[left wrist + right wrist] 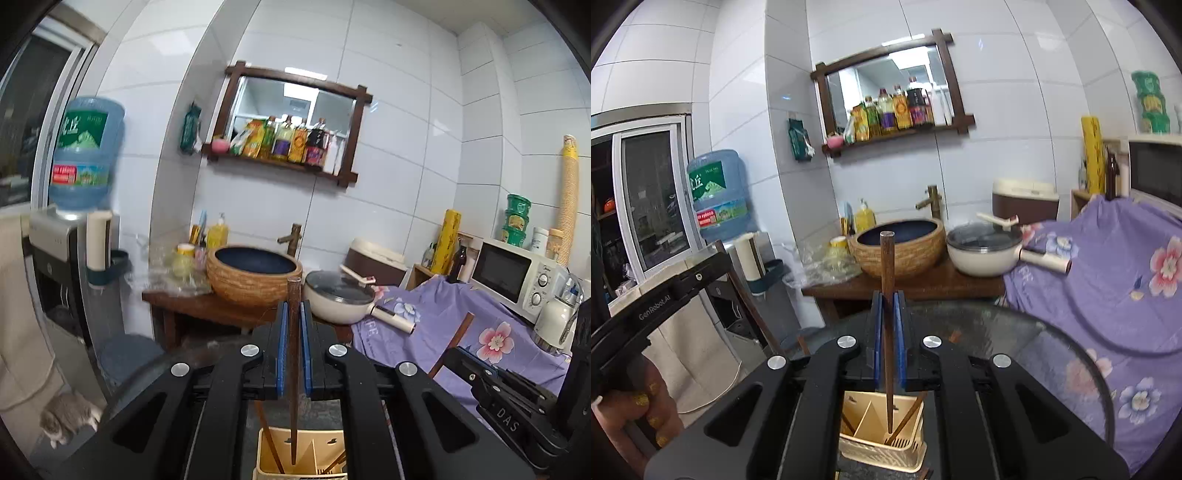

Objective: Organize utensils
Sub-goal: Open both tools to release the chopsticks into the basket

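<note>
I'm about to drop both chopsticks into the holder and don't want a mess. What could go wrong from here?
1. Each gripper, left and right, pinches its chopstick mid-shaft between narrow pads, so a stick could pivot and miss.
2. The holder is light, divided, and already holds leaning chopsticks; a tip may catch the divider or tip it.
3. The two grippers work close together and could collide.
</note>
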The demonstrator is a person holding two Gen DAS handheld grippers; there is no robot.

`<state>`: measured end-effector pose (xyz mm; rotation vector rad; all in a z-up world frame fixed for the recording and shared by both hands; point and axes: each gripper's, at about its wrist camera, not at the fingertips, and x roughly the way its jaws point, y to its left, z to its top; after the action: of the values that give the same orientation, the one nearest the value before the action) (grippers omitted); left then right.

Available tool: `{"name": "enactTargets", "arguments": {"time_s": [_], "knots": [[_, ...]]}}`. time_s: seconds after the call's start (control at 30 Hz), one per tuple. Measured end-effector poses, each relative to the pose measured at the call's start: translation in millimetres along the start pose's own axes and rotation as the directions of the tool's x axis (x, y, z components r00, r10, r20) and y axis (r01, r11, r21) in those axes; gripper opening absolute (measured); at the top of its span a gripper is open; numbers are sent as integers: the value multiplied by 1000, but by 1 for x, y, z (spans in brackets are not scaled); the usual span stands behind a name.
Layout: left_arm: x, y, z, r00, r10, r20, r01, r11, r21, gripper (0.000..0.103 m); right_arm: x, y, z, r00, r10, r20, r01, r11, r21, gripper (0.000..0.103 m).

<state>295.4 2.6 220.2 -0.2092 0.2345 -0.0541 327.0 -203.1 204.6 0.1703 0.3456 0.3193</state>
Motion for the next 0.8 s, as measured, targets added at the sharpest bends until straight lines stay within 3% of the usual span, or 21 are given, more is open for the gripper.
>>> {"name": "enactTargets", "arguments": {"time_s": [0.3,0.8], "knots": [[35,31,-62,990,6,-139,-17,997,-74,7,32,-17,-45,995,13,-97,-7,998,66,7],[52,39,-96,972,2,-235,-16,998,-59,7,50,-27,-67,989,-3,-151,17,996,87,7]]}}
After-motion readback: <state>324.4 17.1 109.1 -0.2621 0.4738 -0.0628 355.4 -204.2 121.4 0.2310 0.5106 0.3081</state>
